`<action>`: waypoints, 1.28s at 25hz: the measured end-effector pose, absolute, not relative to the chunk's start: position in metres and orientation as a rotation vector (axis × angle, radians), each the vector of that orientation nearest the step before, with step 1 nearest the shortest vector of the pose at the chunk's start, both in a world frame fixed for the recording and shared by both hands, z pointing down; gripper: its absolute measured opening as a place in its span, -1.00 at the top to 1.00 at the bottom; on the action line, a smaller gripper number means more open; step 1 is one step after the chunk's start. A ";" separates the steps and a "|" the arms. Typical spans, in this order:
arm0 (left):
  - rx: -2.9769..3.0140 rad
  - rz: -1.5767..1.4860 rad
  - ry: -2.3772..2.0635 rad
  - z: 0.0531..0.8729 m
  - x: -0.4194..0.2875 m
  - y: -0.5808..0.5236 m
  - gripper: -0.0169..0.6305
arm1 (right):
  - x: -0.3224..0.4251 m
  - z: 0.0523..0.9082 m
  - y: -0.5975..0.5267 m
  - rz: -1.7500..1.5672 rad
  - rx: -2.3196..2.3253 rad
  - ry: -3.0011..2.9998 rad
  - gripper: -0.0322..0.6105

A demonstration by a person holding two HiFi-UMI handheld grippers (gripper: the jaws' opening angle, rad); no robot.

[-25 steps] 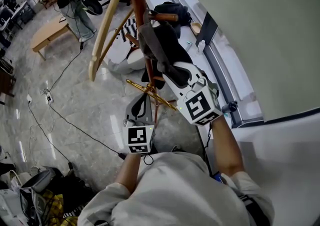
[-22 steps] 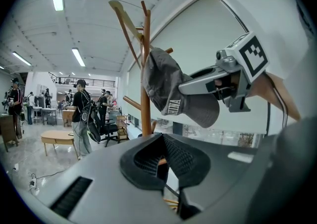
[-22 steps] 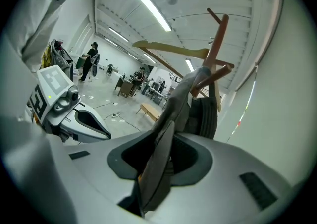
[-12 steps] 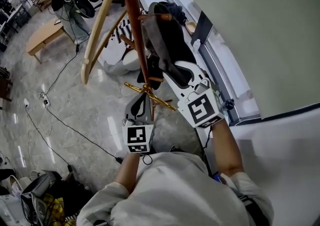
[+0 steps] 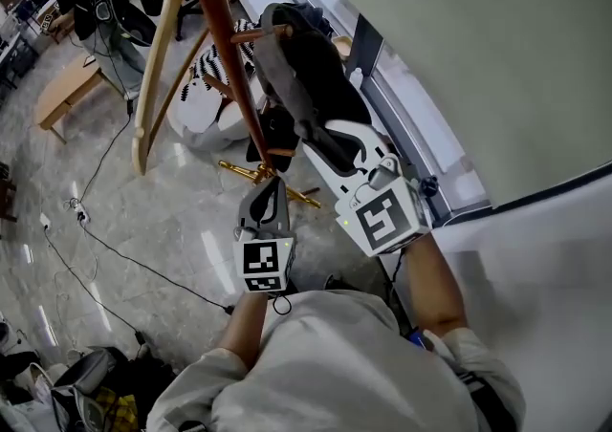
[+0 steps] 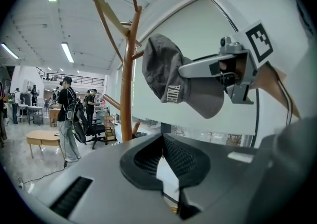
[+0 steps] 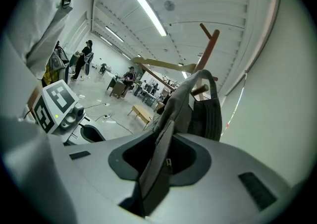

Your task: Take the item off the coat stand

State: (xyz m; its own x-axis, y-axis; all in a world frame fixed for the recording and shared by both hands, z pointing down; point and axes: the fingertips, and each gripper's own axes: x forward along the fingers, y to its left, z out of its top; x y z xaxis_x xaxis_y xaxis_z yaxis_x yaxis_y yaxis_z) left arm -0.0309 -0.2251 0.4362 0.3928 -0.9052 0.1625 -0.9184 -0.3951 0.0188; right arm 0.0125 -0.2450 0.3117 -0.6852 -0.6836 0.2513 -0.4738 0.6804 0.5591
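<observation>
A grey cap (image 5: 295,84) hangs on a peg (image 5: 251,34) of the brown wooden coat stand (image 5: 226,42). My right gripper (image 5: 331,140) reaches up to it; its jaws are closing, with the cap's brim (image 7: 163,148) pinched between them. In the left gripper view the cap (image 6: 167,77) sits beside the stand's pole (image 6: 128,84), and the right gripper (image 6: 199,67) clamps its brim from the right. My left gripper (image 5: 273,187) hangs lower, near the pole, shut and empty; its pads (image 6: 173,154) meet with nothing between them.
A black bag (image 7: 214,114) hangs on the stand behind the cap. Gold legs (image 5: 251,172) spread at the base. A striped bundle (image 5: 212,67), cables (image 5: 105,248) and a wooden bench (image 5: 59,96) are on the floor. A window wall (image 5: 411,124) runs close on the right.
The head view has swung, so the stand and cap sit further left and higher. The right gripper stays on the cap's brim; the left gripper has hardly moved.
</observation>
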 end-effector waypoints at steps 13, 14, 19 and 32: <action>2.644 0.204 -1.482 0.435 0.005 -0.239 0.91 | 0.062 0.305 -0.237 -0.576 1.113 -2.391 0.65; 2.653 0.212 -1.457 0.437 0.008 -0.240 0.91 | 0.068 0.307 -0.236 -0.562 1.143 -2.381 0.65; 2.689 0.221 -1.377 0.444 0.023 -0.251 0.91 | 0.097 0.315 -0.237 -0.496 1.304 -2.389 0.66; 2.878 0.247 -1.043 0.449 0.047 -0.267 0.91 | 0.134 0.356 -0.228 -0.227 1.926 -2.332 0.70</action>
